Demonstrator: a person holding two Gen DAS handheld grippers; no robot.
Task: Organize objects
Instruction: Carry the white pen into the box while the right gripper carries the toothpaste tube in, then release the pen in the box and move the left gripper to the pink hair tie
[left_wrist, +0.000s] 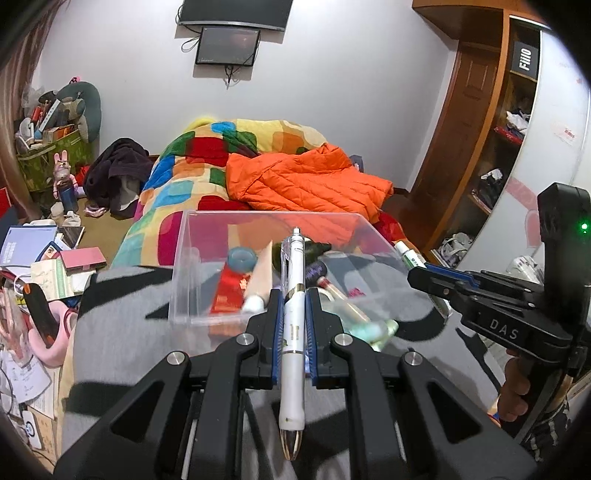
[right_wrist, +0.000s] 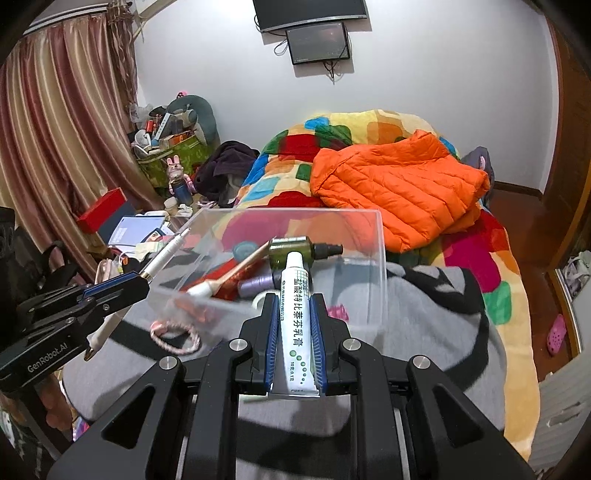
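Observation:
My left gripper (left_wrist: 294, 295) is shut on a white pen (left_wrist: 293, 317), which runs lengthwise between the blue pads with its gold tip toward the camera. My right gripper (right_wrist: 294, 301) is shut on a white ointment tube (right_wrist: 295, 317) with green print. Both hover in front of a clear plastic box (left_wrist: 192, 254) on a grey and black blanket (left_wrist: 122, 325). The box holds a green bottle (right_wrist: 291, 251), a teal jar (left_wrist: 242, 258), a red packet (left_wrist: 227, 291) and a beige tube (left_wrist: 262, 277). In the right wrist view the left gripper (right_wrist: 142, 280) shows at left with the pen (right_wrist: 166, 254).
A pink braided bracelet (right_wrist: 175, 334) lies on the blanket by the box's near left corner. Behind the box are a colourful quilt (right_wrist: 288, 147) and an orange jacket (right_wrist: 399, 181). Books and papers (left_wrist: 33, 258) clutter the left side. A wooden wardrobe (left_wrist: 491, 122) stands right.

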